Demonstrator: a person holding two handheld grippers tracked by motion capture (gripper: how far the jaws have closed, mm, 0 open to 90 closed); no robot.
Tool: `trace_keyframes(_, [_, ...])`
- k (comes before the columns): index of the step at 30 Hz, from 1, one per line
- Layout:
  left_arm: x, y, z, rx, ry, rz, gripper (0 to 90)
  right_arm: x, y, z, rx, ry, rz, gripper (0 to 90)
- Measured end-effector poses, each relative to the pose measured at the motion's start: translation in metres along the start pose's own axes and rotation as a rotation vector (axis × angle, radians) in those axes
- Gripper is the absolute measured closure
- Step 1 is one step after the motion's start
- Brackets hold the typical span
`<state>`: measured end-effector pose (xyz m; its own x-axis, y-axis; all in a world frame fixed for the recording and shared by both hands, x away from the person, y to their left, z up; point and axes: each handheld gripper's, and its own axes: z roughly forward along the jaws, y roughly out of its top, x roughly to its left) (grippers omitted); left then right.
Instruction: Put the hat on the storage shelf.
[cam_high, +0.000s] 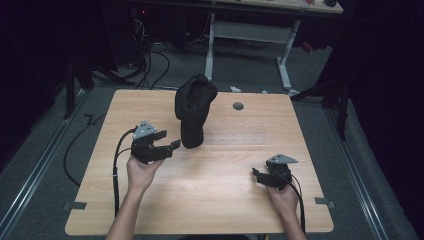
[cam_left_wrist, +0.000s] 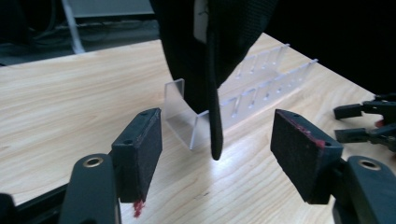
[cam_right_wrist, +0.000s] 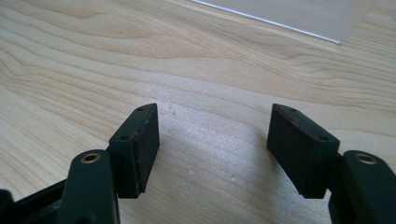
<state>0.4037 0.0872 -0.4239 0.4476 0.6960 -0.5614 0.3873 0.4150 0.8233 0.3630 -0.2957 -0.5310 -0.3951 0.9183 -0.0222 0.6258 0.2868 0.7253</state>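
we see a black cap (cam_high: 194, 107) standing propped on a clear acrylic rack (cam_high: 240, 136) near the far middle of the wooden table (cam_high: 210, 200). in the high view the left gripper (cam_high: 167, 145) sits just left of the cap's lower end, near it but not touching, held by the left hand (cam_high: 141, 172). its jaws stand spread apart with nothing between them. in the left gripper view the cap (cam_left_wrist: 210, 46) hangs down in front of those parted jaws, its dark edge dropping past the rack's upright clear end (cam_left_wrist: 180, 114), and the rack's slotted rails run away toward the far right.

the right gripper (cam_high: 256, 175) rests low over the near right part of the table, well apart from the cap, with the right hand (cam_high: 284, 200) behind it. in the right gripper view its jaws are also wide apart and empty above bare wood (cam_right_wrist: 196, 70), and a clear sheet edge (cam_right_wrist: 299, 18) lies at the far side.
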Motion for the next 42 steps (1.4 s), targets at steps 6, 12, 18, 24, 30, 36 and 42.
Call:
trace_keyframes(6, [-0.001, -0.001, -0.006, -0.002, 0.002, 0.002, 35.9, 0.000, 0.000, 0.000, 0.000, 0.000, 0.000, 34.4])
trace_keyframes(12, [-0.003, 0.000, -0.013, -0.001, -0.001, 0.003, 35.7, 0.000, 0.000, 0.000, 0.000, 0.001, 0.000, 34.3])
trace_keyframes(18, [-0.002, -0.003, -0.020, -0.010, -0.001, -0.017, 35.9, 0.000, 0.000, 0.000, 0.001, 0.001, 0.001, 34.3])
trace_keyframes(24, [0.000, -0.006, -0.027, -0.014, -0.001, -0.039, 35.7, 0.000, 0.000, 0.000, 0.000, 0.000, -0.001, 34.3])
trace_keyframes(30, [0.002, -0.011, -0.032, -0.007, 0.007, -0.046, 35.8, 0.000, 0.000, 0.000, 0.001, 0.000, 0.001, 34.3])
trace_keyframes(36, [0.005, -0.017, -0.036, 0.002, 0.014, -0.044, 35.1, 0.000, 0.000, 0.000, 0.001, 0.001, 0.001, 34.3])
trace_keyframes(42, [0.011, -0.024, -0.037, 0.012, 0.039, -0.038, 35.4, 0.000, 0.000, 0.000, 0.001, 0.001, 0.001, 34.3])
